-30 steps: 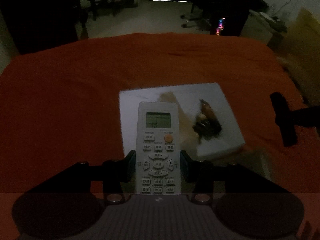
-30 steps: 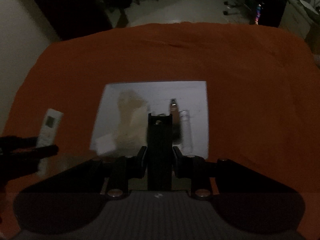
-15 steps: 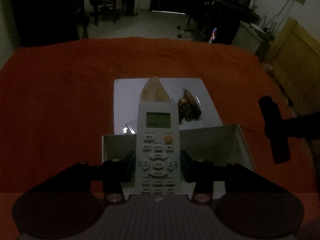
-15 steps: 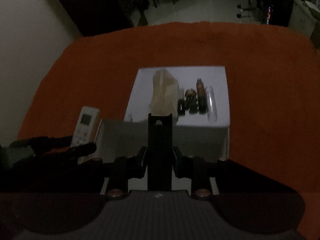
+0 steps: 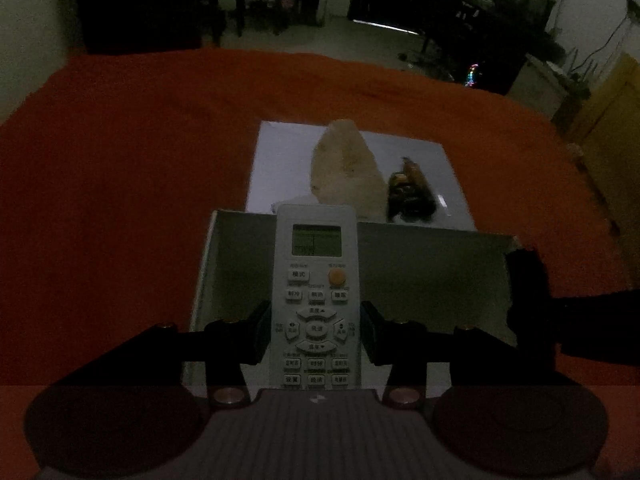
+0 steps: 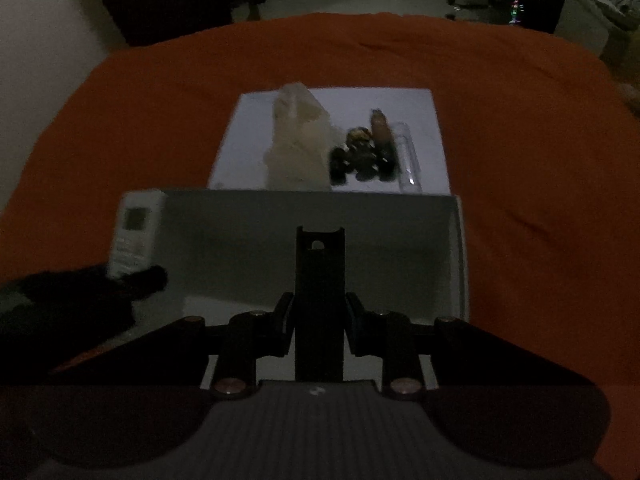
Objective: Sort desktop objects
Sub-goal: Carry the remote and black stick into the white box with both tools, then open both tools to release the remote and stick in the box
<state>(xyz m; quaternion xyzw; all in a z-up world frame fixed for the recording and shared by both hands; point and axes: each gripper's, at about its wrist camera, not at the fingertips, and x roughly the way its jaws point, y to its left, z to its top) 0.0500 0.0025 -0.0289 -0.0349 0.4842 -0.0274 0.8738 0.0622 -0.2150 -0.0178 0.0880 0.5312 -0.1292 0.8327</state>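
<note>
Two grippers hang over the grey box (image 5: 420, 264): the left gripper (image 5: 316, 330) clamps a white remote (image 5: 316, 280), the right gripper (image 6: 319, 322) a black bar (image 6: 320, 280). The remote's tip reaches the box's far wall; bare orange cloth (image 5: 120, 200) lies all around.

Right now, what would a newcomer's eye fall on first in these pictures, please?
The white air-conditioner remote, clamped in the left gripper above a grey open box. Next, the flat black object in the right gripper, and the white sheet on the orange cloth behind.

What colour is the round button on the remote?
Orange, on the white remote; clearest in the left wrist view.
</note>
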